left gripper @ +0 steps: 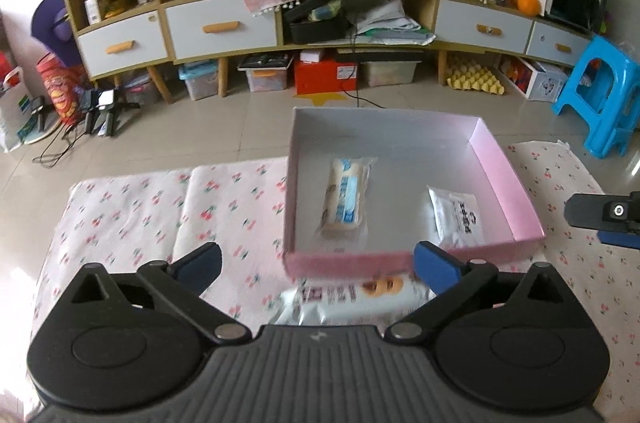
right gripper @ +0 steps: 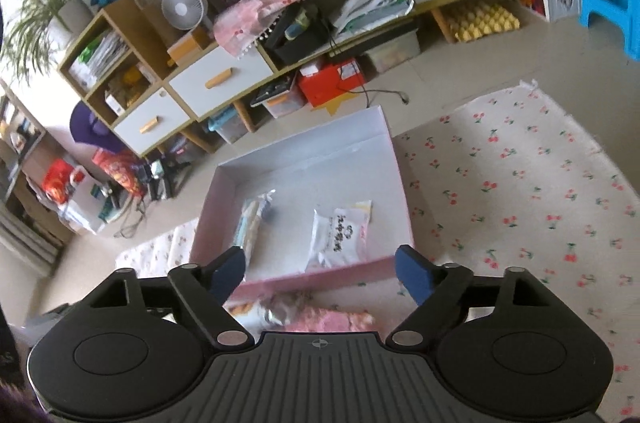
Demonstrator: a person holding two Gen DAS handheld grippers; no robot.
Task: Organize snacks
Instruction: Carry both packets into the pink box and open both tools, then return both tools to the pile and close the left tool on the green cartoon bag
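Observation:
A pink box (left gripper: 516,179) with a white floor stands on the cherry-print cloth (left gripper: 132,211). Inside lie a long blue-and-white snack pack (left gripper: 345,199) and a white sachet (left gripper: 460,217). My left gripper (left gripper: 318,261) is open and empty, just before the box's near wall, above a white snack bag (left gripper: 348,301) on the cloth. My right gripper (right gripper: 320,269) is open and empty, near the box (right gripper: 320,277), above a pink snack pack (right gripper: 320,317). The blue-and-white pack (right gripper: 254,223) and the sachet (right gripper: 340,235) also show there. The right gripper's side shows at the left wrist view's edge (left gripper: 604,217).
The cloth (right gripper: 520,191) covers a low table with room on both sides of the box. Beyond are a tiled floor, a long cabinet with drawers (left gripper: 224,27), storage boxes under it, and a blue plastic stool (left gripper: 604,95) at the right.

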